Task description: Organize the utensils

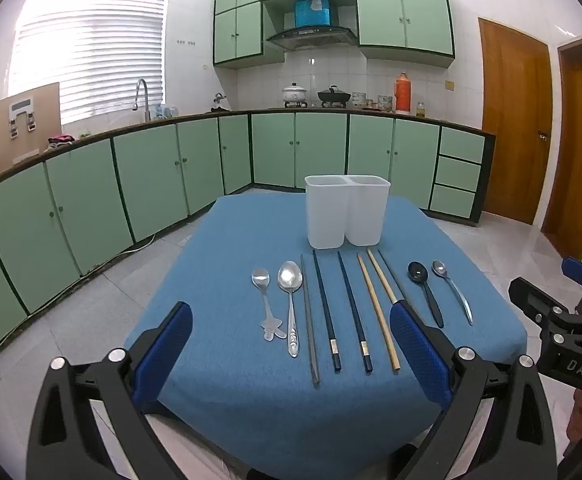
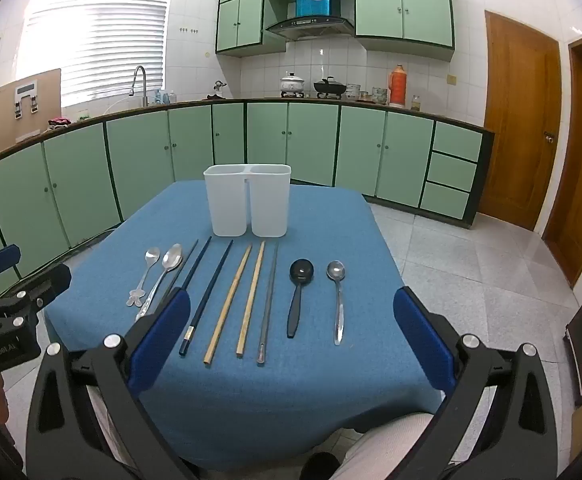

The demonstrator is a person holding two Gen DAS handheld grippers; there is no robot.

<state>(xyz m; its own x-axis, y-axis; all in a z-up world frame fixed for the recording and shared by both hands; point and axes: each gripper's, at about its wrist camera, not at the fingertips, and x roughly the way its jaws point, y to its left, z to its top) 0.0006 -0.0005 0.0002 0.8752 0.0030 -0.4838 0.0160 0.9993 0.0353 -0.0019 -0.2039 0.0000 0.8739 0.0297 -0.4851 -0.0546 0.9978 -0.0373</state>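
Utensil row (image 2: 247, 296) on table (image 2: 331, 380), before holder (image 2: 247, 204).

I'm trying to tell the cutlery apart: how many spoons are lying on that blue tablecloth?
4. Two silver ones lie at the row's left end: a small spoon and a larger spoon. At the right end lie a black spoon and a silver spoon. None seems hidden.

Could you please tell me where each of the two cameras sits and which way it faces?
Left wrist: on the left gripper, looking forward and down over the blue table; its own open fingers show, the right gripper at the right edge.
Right wrist: on the right gripper, same heading; its own open fingers and the left gripper show.
Shared: white two-compartment holder, spoons and chopsticks.
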